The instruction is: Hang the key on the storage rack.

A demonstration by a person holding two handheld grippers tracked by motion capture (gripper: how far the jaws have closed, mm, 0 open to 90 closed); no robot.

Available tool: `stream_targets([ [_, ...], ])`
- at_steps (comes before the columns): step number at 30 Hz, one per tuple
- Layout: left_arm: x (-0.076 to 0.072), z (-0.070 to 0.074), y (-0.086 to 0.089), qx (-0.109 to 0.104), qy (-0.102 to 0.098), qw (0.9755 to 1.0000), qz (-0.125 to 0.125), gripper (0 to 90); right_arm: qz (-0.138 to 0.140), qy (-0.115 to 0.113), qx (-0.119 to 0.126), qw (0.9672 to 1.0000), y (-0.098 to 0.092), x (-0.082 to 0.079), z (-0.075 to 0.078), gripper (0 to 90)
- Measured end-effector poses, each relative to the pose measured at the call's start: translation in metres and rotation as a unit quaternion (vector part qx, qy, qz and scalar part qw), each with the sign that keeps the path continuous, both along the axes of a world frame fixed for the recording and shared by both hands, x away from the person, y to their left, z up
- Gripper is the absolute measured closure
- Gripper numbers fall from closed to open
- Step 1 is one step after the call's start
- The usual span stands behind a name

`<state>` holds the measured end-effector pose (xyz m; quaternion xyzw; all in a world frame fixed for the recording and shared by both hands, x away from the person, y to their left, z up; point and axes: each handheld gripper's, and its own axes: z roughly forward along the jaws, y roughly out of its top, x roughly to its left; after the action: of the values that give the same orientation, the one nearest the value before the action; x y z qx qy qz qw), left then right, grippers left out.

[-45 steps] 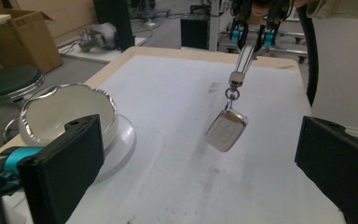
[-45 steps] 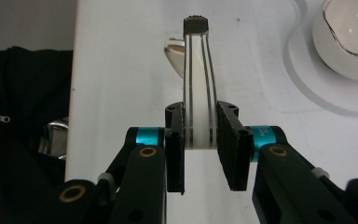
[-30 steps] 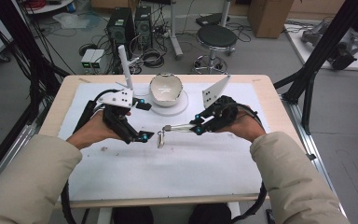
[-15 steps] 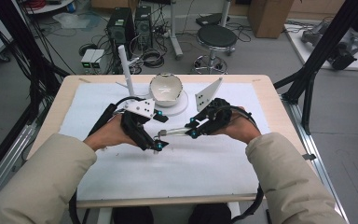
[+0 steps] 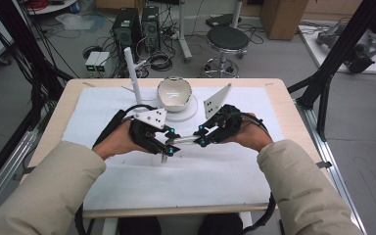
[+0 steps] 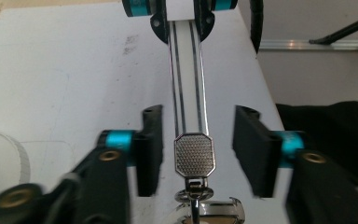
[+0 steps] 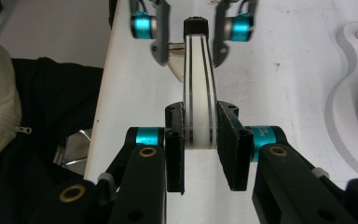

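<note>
High view shows the tabletop (image 5: 274, 98) under its white sheet (image 5: 215, 181), with my sleeves coming in from below. Back of the middle, a white round stand (image 5: 188, 111) carries a tilted bowl (image 5: 174, 94), and a white post (image 5: 131, 73) rises just to the left of that stand.

In front of the stand, my two hands meet over the sheet. My right gripper (image 5: 201, 136) sits to the right of the stand's front edge and my left gripper (image 5: 170, 146) to the left of it, with a slim metal bar (image 5: 186, 140) bridging them.

My right gripper's view has its pads clamped on the near end of the bar (image 7: 198, 84), which runs away toward my other gripper (image 7: 189, 25) at the top.

My left gripper's view (image 6: 196, 149) has the bar (image 6: 186, 79) coming down between its jaws, which have just been closing. A gap remains on each side, so they are not yet pressing it. At the bar's near end, a knurled octagonal metal cap (image 6: 194, 155) sits between the pads, and a small ring (image 6: 191, 193) hangs from that cap.
</note>
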<state>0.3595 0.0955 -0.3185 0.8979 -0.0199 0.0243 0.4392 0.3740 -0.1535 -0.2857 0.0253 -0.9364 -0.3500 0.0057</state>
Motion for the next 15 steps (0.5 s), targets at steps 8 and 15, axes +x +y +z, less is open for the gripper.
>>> stream_targets([
  [8, 0.0001, 0.0004, 0.0019, 0.003, -0.008, 0.9999, 0.007, 74.0, 0.003, 0.004, 0.003, 1.0000, 0.0018, -0.0001, -0.0006, 74.1],
  [15, -0.0001, 0.0022, 0.0037, -0.003, -0.010, 0.9999, 0.008, 74.1, 0.005, 0.007, 0.024, 0.9997, -0.0007, 0.0019, -0.0023, 73.4],
])
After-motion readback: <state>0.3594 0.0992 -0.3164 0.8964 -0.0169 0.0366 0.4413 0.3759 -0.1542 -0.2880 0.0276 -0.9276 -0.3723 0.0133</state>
